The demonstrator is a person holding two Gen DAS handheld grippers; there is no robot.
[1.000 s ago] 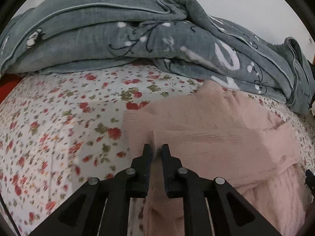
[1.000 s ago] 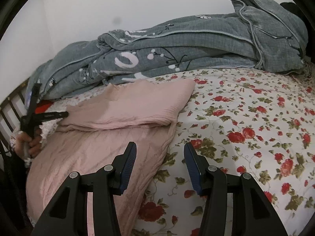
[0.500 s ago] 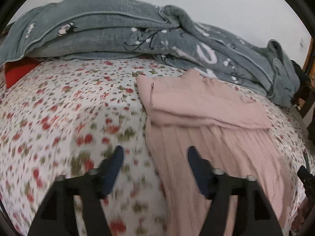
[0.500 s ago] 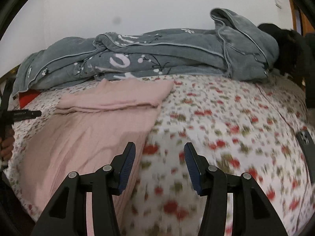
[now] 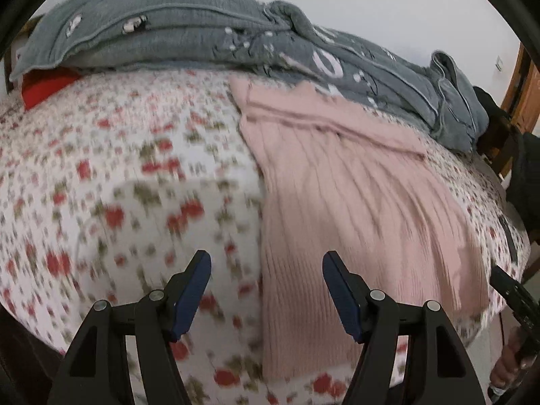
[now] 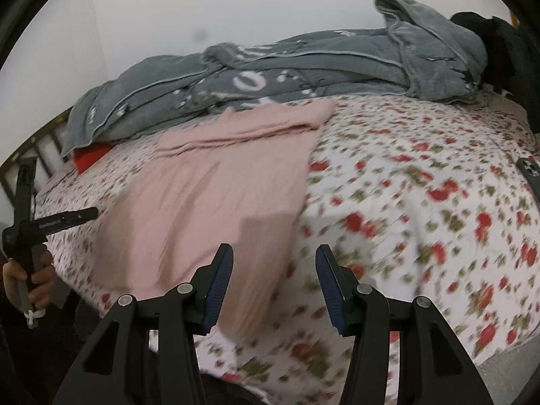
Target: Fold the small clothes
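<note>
A pink ribbed knit garment (image 5: pixel 354 195) lies flat on the floral bedsheet (image 5: pixel 118 175), its far end folded over into a band. It also shows in the right wrist view (image 6: pixel 209 195). My left gripper (image 5: pixel 266 290) is open and empty, hovering above the garment's near left edge. My right gripper (image 6: pixel 273 283) is open and empty, above the garment's near right corner. The left gripper also shows at the left edge of the right wrist view (image 6: pixel 50 222), held in a hand.
A rumpled grey quilt (image 5: pixel 209 33) lies along the far side of the bed against the white wall. A red cloth (image 5: pixel 44 84) peeks out under its left end. A dark phone (image 6: pixel 530 175) lies on the sheet at right. A wooden frame (image 5: pixel 519 101) stands at far right.
The left gripper let go of the pink garment and opened. Both grippers pulled back toward the near edge of the bed, so the whole garment now shows.
</note>
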